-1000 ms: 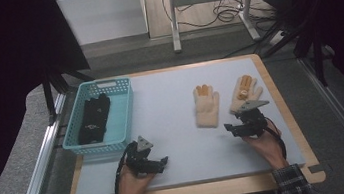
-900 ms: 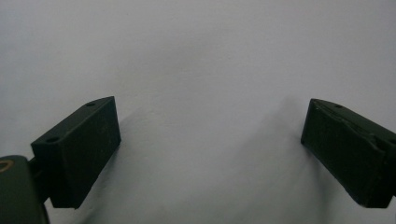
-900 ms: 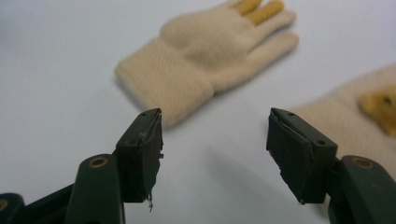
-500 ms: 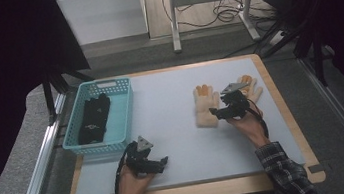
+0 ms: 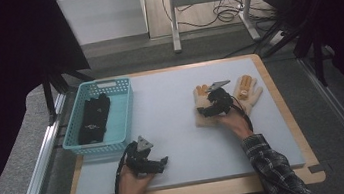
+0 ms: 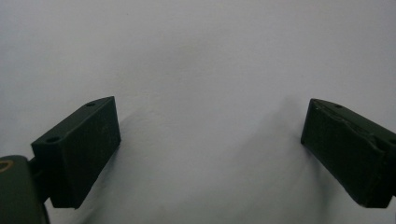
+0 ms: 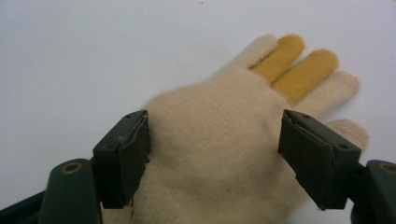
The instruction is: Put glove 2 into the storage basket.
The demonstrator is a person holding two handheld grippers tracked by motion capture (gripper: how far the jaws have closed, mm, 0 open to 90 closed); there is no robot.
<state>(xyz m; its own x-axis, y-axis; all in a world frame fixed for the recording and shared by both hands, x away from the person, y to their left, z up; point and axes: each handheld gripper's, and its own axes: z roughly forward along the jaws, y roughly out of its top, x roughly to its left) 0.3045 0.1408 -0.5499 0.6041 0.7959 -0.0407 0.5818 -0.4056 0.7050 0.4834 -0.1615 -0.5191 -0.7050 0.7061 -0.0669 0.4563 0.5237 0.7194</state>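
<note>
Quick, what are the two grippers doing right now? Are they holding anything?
Left gripper: open, holding nothing, over the bare grey mat.
Right gripper: jaws just been opening, wide over the cream glove, not gripping it.

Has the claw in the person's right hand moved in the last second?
Yes. The right claw has slid left across the mat, from beside the right-hand glove to over the left-hand glove. Its jaws have just been opening and now straddle that glove.

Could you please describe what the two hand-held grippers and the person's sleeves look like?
Both the left gripper and the right gripper are black, each with two blocky dark jaws whose pads look worn at the edges, a grey three-cornered plate on top and a trailing black cable. The right forearm wears a dark plaid sleeve.
</note>
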